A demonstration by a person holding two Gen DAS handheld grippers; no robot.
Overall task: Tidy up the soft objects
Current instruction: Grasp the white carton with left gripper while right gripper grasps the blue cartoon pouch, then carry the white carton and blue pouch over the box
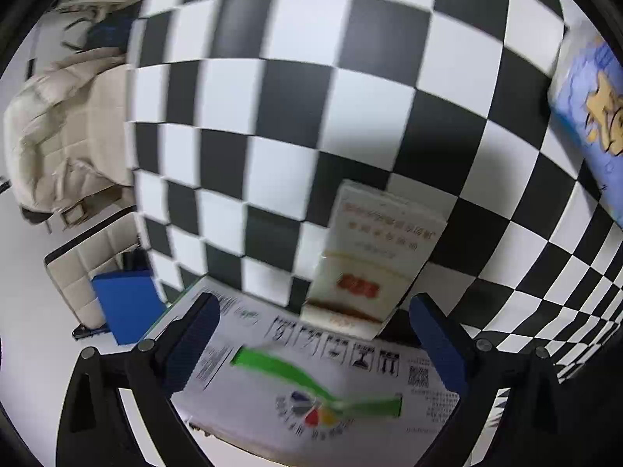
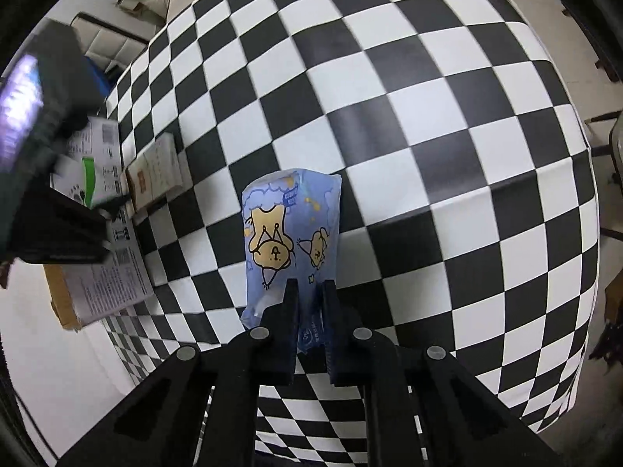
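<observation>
Two packs visible, neither sorted yet: right tool [image 2: 309, 303] pinched tight on blue cartoon tissue pack [image 2: 290, 233], mid worktop [image 2: 447, 124]. Left tool [image 1: 315, 334] wide open, empty, above printed carton [image 1: 311, 381] at worktop's left edge; cream pack [image 1: 373, 253] beside carton, untouched.
</observation>
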